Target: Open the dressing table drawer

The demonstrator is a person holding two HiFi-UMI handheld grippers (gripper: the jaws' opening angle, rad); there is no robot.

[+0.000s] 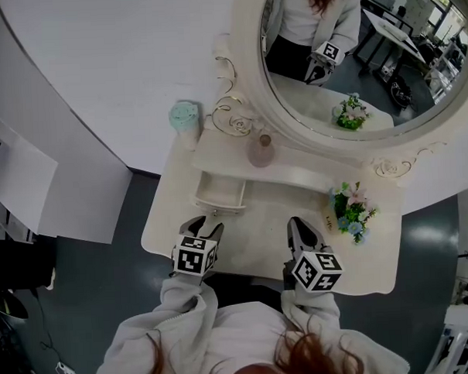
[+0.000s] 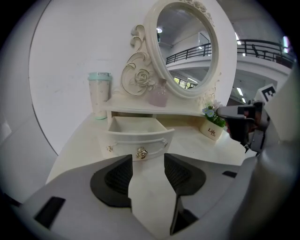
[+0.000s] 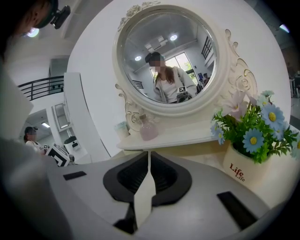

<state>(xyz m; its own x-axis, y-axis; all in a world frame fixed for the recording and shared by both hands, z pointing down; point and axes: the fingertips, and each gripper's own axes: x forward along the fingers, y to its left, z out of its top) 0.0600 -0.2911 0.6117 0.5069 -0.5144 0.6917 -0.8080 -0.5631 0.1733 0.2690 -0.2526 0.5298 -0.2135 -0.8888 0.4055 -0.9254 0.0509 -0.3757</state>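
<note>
My left gripper (image 2: 147, 161): jaws apart, nothing between, over the surface (image 1: 244, 248). My right gripper (image 3: 148, 161): jaws together. Drawer (image 2: 138, 129) at left gripper's 12 o'clock, pulled out, inside bare white. Pot (image 3: 241, 171) at 2 o'clock holds flowers (image 3: 255, 126). Teal cup (image 2: 99, 96) farther, 11 o'clock, lidded.

Bare tabletop (image 1: 255, 229) runs along your front edge; the open drawer (image 1: 220, 194) juts back-left, and the flower pot (image 1: 353, 213) crowds the right edge.

Cream drawer (image 2: 138, 136), mint cup (image 2: 99, 95), pink bottle (image 3: 149, 129), blue-and-pink flowers (image 3: 255, 129).
</note>
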